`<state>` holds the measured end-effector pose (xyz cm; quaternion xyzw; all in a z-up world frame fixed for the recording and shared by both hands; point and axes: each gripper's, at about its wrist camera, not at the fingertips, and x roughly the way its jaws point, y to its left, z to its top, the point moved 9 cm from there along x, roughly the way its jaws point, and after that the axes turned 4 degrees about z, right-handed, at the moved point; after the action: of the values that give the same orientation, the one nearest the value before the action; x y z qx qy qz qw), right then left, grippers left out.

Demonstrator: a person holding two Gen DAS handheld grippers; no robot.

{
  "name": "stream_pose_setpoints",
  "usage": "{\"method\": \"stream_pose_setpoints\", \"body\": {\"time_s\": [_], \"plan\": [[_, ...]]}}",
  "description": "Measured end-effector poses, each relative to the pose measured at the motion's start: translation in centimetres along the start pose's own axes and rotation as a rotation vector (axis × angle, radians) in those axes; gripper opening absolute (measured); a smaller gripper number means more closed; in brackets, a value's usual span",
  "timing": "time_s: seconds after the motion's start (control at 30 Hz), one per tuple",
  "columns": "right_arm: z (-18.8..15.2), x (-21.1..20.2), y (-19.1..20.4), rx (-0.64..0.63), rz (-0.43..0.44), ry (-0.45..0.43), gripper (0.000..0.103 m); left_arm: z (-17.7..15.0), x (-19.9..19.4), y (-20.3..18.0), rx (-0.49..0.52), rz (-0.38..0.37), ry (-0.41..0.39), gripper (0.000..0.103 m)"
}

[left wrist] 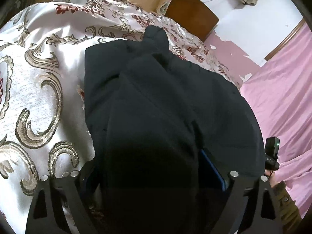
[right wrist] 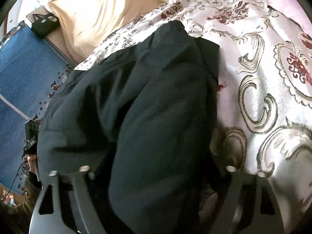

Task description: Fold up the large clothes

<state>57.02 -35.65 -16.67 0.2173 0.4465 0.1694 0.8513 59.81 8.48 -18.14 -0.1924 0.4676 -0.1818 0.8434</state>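
Left wrist view: a bulky black jacket lies bunched in thick folds on a satin bedspread with scrolled gold and maroon flowers. Its near edge fills the gap between the left gripper fingers, which stand wide apart. Likewise the right gripper, fingers spread around the cloth. No writing is legible.

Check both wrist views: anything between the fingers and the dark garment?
Nothing visible. In each view the dark garment already bulges up between the spread fingers of the left gripper and the right gripper. It lies on the patterned bedspread, with no other item on top.
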Motion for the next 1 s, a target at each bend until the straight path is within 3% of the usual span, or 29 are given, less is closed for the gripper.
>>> {"method": "stream_pose_setpoints", "body": {"time_s": [0.13,0.3,0.4,0.57,0.77,1.0], "plan": [[-0.1,-0.8,0.9,-0.008,-0.043,-0.052,0.059,0.0,-0.7,-0.2,0.005,0.002,-0.034,0.070],[-0.2,-2.0,1.7,-0.033,-0.083,-0.088,0.043,0.7,-2.2,-0.9,0.051,0.042,-0.105,0.036],[0.0,-3.0,2.4,-0.040,-0.129,-0.106,0.034,0.7,-3.3,-2.0,0.083,0.090,-0.145,0.025],[0.8,-5.2,4.4,-0.023,-0.145,-0.157,0.022,1.0,-5.4,-4.0,0.098,0.170,-0.154,0.019],[-0.2,-8.1,6.6,-0.035,-0.142,-0.144,0.019,0.3,-9.3,-6.5,0.127,0.197,-0.136,0.018],[-3.3,-12.9,9.5,-0.104,-0.159,-0.145,0.018,-3.2,-14.3,-9.2,0.160,0.223,-0.127,0.018]]}}
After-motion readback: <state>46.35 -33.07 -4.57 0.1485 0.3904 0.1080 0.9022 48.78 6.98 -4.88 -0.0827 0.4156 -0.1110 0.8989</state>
